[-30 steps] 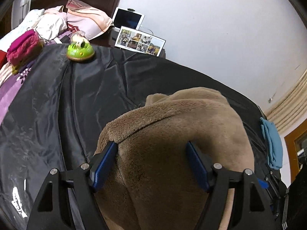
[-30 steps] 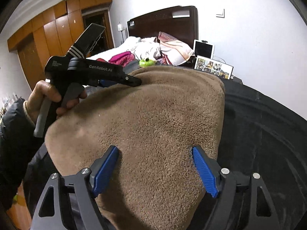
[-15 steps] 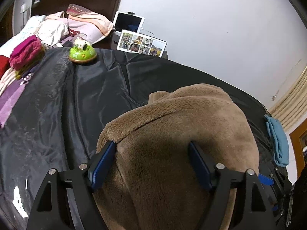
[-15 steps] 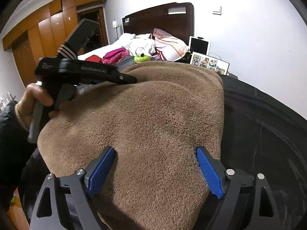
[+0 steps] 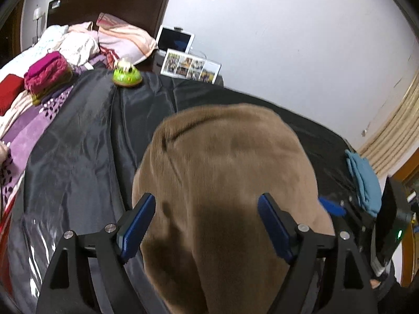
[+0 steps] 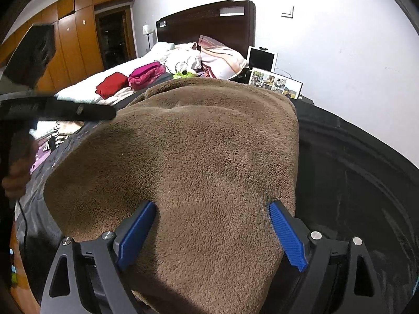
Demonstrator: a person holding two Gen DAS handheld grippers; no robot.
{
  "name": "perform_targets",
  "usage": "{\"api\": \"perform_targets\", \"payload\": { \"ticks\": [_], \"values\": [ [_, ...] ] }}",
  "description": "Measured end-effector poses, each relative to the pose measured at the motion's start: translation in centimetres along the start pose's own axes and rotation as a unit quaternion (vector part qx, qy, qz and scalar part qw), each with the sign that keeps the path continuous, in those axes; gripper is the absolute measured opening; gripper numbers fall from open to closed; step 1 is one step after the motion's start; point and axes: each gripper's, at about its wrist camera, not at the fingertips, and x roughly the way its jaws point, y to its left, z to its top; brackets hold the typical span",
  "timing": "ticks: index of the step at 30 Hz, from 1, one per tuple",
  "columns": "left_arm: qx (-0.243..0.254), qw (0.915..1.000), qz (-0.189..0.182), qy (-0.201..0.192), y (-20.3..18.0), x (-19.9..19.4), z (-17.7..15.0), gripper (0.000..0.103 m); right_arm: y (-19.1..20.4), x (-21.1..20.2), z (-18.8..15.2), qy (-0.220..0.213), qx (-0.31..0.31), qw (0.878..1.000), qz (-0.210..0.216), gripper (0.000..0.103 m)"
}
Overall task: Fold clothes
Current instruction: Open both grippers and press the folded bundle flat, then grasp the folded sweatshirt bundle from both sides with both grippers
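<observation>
Claws, left [image 5: 205, 225] and right [image 6: 212, 231], apparently gaping (level) over brown fleece [image 6: 188, 162].

A home bedroom: bed headboard [image 6: 207, 18], pillow [image 6: 222, 57], wooden wardrobe [image 6: 76, 41].

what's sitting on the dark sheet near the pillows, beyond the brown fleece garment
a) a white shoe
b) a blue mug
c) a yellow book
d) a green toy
d: in the left wrist view a round green toy rests at the far end of the dark sheet, beyond the brown fleece garment and just in front of the striped pillow.
</observation>
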Motion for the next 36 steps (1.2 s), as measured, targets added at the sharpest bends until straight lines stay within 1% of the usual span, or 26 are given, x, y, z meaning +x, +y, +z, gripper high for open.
{"api": "perform_targets", "payload": {
  "ticks": [5, 8, 11, 14, 17, 19, 21, 26, 28, 29, 30, 34, 36],
  "values": [
    [-0.001, 0.9997, 0.002, 0.023, 0.4, 1.4, -1.5, 0.085, 0.0, -0.4, 0.1, -0.001, 0.006, 1.000, -0.001, 0.090],
    [-0.015, 0.9994, -0.009, 0.030, 1.1, 2.2, -1.7, 0.086, -0.2, -1.0, 0.2, -0.006, 0.015, 1.000, 0.005, 0.090],
    [-0.028, 0.9988, -0.024, 0.031, 1.9, 2.6, -1.7, 0.094, -1.4, -1.9, 0.5, -0.019, 0.042, 0.999, 0.022, 0.090],
    [-0.042, 0.9979, -0.039, 0.032, 2.7, 2.9, -1.8, 0.096, -4.0, -2.3, 0.8, -0.025, 0.091, 0.995, 0.034, 0.090],
    [-0.056, 0.9965, -0.054, 0.032, 3.4, 3.3, -1.8, 0.096, -6.7, -1.8, 1.0, -0.014, 0.138, 0.989, 0.044, 0.090],
    [-0.067, 0.9952, -0.064, 0.029, 3.9, 3.3, -1.5, 0.096, -8.5, -1.2, 1.0, -0.002, 0.172, 0.983, 0.055, 0.091],
    [-0.079, 0.9938, -0.075, 0.024, 4.3, 3.2, -1.1, 0.097, -9.7, -0.4, 1.0, 0.011, 0.194, 0.978, 0.071, 0.091],
    [-0.109, 0.9875, -0.109, 0.031, 5.4, 4.3, -0.2, 0.098, -10.7, 2.1, 1.1, 0.046, 0.212, 0.969, 0.119, 0.091],
    [-0.116, 0.9850, -0.123, 0.036, 5.6, 4.9, 0.1, 0.098, -11.1, 2.9, 1.2, 0.051, 0.218, 0.966, 0.131, 0.095],
    [-0.116, 0.9839, -0.130, 0.040, 5.6, 5.2, 0.3, 0.099, -11.4, 3.2, 1.2, 0.054, 0.222, 0.964, 0.135, 0.100],
    [-0.117, 0.9827, -0.137, 0.043, 5.6, 5.5, 0.4, 0.099, -11.6, 3.6, 1.2, 0.057, 0.227, 0.962, 0.141, 0.102],
    [-0.118, 0.9797, -0.152, 0.054, 5.7, 6.5, 0.8, 0.100, -12.6, 5.0, 1.1, 0.068, 0.251, 0.949, 0.178, 0.102],
    [-0.124, 0.9770, -0.163, 0.060, 5.9, 7.0, 1.1, 0.102, -12.9, 5.5, 1.1, 0.071, 0.256, 0.945, 0.193, 0.102]
  ]
}}
